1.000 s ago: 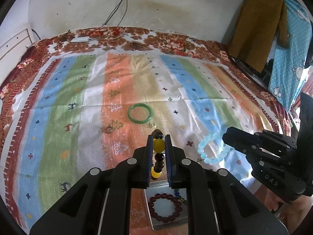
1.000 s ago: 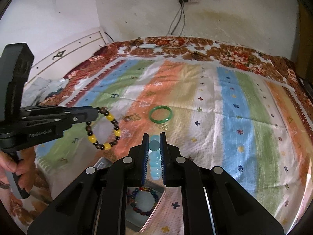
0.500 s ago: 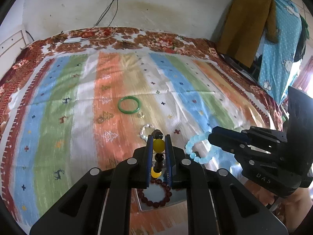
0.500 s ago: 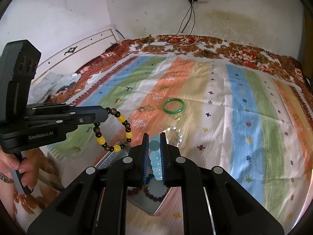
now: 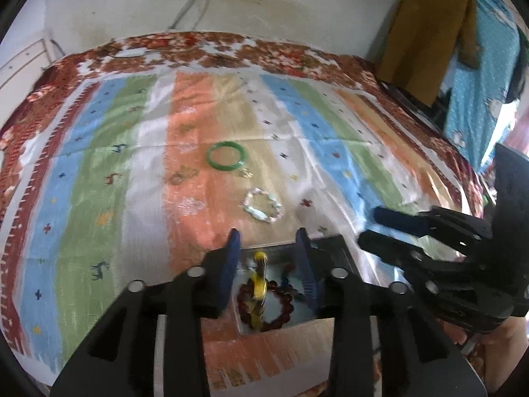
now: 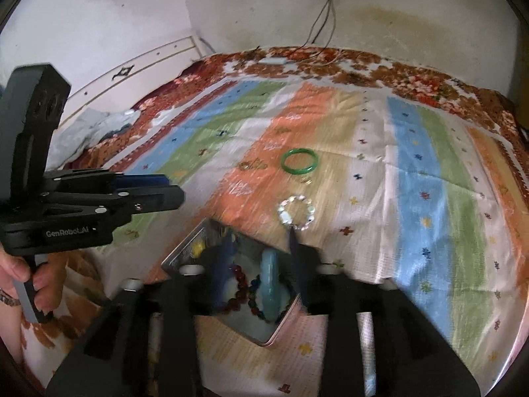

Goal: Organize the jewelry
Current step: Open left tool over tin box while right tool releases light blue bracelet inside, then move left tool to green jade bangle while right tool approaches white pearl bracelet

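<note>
**Both grippers wide open over the tin**

Your left gripper (image 5: 267,241) is spread wide. Its two blue fingers (image 5: 231,258) stand far apart and touch nothing. Between them, in the left view, you see a yellow and dark bead bracelet (image 5: 259,289). It is blurry and stands on edge over the metal tin (image 5: 334,248). You cannot tell if it is in the air or already down in the tin. A dark red bead bracelet (image 5: 281,307) lies flat in the tin under it.

Your right gripper (image 6: 261,248) is open wide too. In the right view a pale blue bracelet (image 6: 269,284) shows between its fingers, blurry, over the tin (image 6: 185,248). Neither finger touches it. This view also shows a string of mixed color beads (image 6: 254,294) in the tin, which the left view mostly hides.

The left view shows your right gripper (image 5: 380,228) from the side, with its fingers apart. The right view shows your left gripper (image 6: 168,190) from the side, and your left hand (image 6: 29,284) around its handle.

Both views show what is left on the striped bedspread (image 5: 99,182). A green bangle (image 5: 227,155) lies farther out on the bedspread. A small gold ring (image 5: 246,173) sits just beside it. A white bead bracelet (image 5: 263,208) lies between the bangle and the tin, close to the tin.

Only the left view shows the brown and blue clothes (image 5: 463,33) hanging on the right. Only the right view shows the white headboard (image 6: 139,69) on the left.
</note>
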Motion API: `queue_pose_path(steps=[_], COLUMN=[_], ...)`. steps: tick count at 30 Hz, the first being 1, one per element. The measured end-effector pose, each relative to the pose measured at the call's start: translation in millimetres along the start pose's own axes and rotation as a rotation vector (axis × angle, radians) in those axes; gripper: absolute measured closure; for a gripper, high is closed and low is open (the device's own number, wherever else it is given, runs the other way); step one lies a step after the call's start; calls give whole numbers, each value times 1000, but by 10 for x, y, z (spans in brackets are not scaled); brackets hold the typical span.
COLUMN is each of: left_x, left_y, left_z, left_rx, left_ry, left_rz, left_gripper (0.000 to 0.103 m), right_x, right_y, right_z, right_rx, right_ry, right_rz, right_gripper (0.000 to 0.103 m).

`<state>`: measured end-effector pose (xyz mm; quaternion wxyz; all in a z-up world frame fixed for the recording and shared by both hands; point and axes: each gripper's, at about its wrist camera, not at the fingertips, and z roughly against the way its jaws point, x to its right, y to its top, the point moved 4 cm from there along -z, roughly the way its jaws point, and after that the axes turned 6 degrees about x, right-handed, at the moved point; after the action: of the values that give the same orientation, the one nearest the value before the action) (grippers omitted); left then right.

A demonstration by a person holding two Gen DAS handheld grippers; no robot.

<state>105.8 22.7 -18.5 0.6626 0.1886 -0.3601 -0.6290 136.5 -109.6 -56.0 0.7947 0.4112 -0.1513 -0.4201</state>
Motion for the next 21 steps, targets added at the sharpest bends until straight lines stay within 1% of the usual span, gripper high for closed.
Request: queue_pose_path(steps=[1,2,5,7,8,10,13,17,21], left_x=[-33,-73,-180,-218,-235,-272,-298,-333,-349], left_y=[7,14,38,55,63,94,142,230,294], left_z=[-1,-5,-32,-55,-65,-107,-178,-283,-376], left_rx=[3,5,6,5,3,3,-3,-15,-24], left_ry=[4,10,46,65,72,103,143,147,154], left_rz=[12,28,56,64,66,62,42,46,43], left_gripper=[65,59,52,50,46,43,42,41,41], right_x=[22,36,88,105,110,129,176,260,322], right_y=[4,7,-8,-16,-12,-1,12,30,67], right_z=[10,9,-21,-51,-59,-90,-157,-281,-381], right_rx=[2,0,-12,-26,-27,-33,-45,-76,-93], right_ry=[-2,-2,-15,-16,-18,-22,-33,-49,-56], right_rz=[-7,-12,-22,-26,-26,-25,-31,-44,-55], right_gripper=[62,62,62,60,60,58,55,55,51])
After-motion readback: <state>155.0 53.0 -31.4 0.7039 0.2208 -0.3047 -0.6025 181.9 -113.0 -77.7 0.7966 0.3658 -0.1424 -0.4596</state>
